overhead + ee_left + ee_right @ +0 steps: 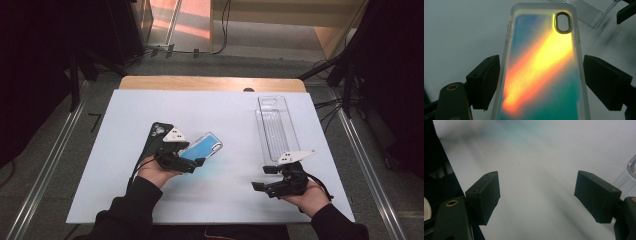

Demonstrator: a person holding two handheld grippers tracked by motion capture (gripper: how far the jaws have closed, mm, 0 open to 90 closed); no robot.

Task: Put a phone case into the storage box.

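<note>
Your left tongs point(192, 163) sat at the near left of the white worktop point(115, 165), jaws spread to either side of an iridescent phone case point(202, 147). In the left gripper view that case point(541, 67) lay between the two black jaws, its clear rim just beside the left jaw and a narrow gap showing on the right, so the tongs were released rather than clamped on it. It showed blue, yellow and orange, with an oval camera cutout at its far end. A black phone case point(156, 137) lay flat just behind your left hand point(155, 172).

Your right tongs point(267, 179) were held low at the near right, jaws wide apart over bare worktop point(536, 182) and holding nothing. A clear plastic tray point(275, 127) lay lengthwise beyond them, toward the far right.
</note>
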